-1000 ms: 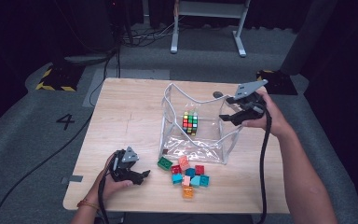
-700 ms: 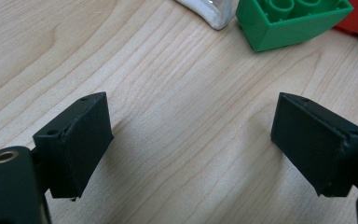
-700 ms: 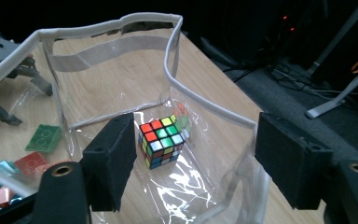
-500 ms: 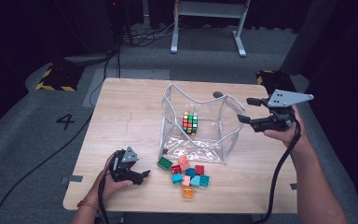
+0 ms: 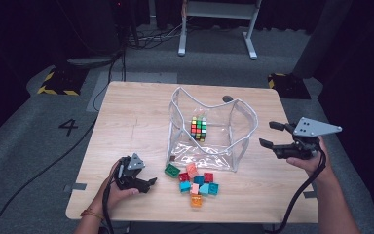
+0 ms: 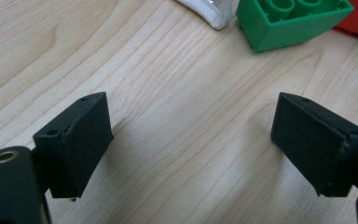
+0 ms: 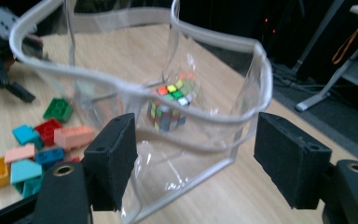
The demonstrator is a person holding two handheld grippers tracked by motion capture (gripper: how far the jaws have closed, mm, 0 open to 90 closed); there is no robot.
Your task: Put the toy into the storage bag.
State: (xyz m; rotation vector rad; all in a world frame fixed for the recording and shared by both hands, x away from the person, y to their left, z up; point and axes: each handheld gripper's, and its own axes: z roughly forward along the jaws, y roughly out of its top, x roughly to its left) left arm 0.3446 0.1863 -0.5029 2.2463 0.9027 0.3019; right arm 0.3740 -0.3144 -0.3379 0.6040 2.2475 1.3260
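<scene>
A clear plastic bag with a white rim stands open at mid table, and a multicoloured puzzle cube rests inside it. In front of the bag lies a heap of toy bricks, the green brick nearest my left gripper. Resting low on the table's near left, my left gripper is open, with bare wood between its jaws. Right of the bag, held above the table edge, my right gripper is open and empty, jaws facing the bag.
The wooden table has bare room on its left half and back. A small dark object lies behind the bag. Beyond the table are a grey floor, cables and a white metal stand.
My right gripper has drawn back from the bag's right rim, moving right and toward the near side, and now hangs apart from it, jaws open. The left gripper has stayed put.
</scene>
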